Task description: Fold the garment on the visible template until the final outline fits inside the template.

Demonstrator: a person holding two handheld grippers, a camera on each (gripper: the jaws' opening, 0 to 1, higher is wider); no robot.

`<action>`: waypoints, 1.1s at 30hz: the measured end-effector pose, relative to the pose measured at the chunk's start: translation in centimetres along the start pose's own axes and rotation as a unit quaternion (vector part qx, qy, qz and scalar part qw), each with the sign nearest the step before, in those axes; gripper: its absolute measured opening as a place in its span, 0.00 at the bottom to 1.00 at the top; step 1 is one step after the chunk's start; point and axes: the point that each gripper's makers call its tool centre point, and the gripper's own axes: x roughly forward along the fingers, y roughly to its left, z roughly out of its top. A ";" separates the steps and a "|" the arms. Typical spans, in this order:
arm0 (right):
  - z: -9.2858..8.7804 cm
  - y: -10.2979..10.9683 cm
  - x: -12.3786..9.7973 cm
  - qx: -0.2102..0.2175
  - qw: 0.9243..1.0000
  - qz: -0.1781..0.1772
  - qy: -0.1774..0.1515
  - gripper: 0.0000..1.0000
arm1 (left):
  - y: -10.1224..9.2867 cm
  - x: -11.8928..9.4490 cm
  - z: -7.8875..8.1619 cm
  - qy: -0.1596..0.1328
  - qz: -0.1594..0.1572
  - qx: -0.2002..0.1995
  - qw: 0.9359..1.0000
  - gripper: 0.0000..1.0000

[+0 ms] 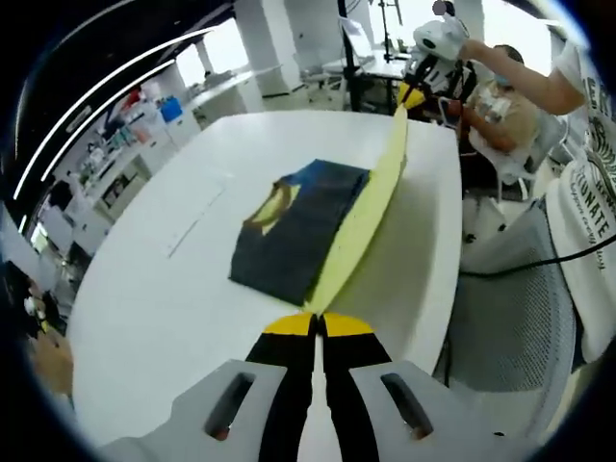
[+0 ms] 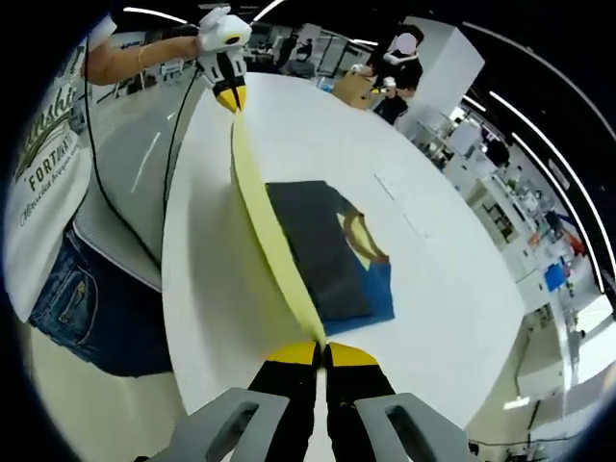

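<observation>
A folded dark navy garment (image 1: 289,236) (image 2: 322,250) with a blue patch and a yellow neck band lies flat on the white table (image 1: 144,289) (image 2: 462,289). A long pale yellow sheet (image 1: 371,202) (image 2: 265,236), seen edge-on, stretches taut above the garment's edge between both grippers. My left gripper (image 1: 315,322) is shut on one end of it and appears far off in the right gripper view (image 2: 231,96). My right gripper (image 2: 320,351) is shut on the other end and appears far off in the left gripper view (image 1: 416,93).
A faint rectangular outline (image 1: 197,217) (image 2: 399,202) marks the table beside the garment. The person holding the grippers stands at the table's edge (image 1: 587,192) (image 2: 67,231), by a grey mesh chair (image 1: 510,308). Another person (image 1: 500,101) sits beyond the table. Desks and shelves (image 1: 144,125) line the room.
</observation>
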 end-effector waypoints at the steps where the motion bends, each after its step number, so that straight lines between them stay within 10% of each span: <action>1: 0.0 -0.2 0.1 0.000 1.000 -0.002 0.000 0.00 | 0.4 0.1 0.1 -0.003 0.006 0.000 1.000 0.00; 33: 1.7 -11.3 6.2 -0.014 0.992 -0.120 0.030 0.00 | 11.1 5.2 3.4 -0.028 0.096 0.000 0.995 0.00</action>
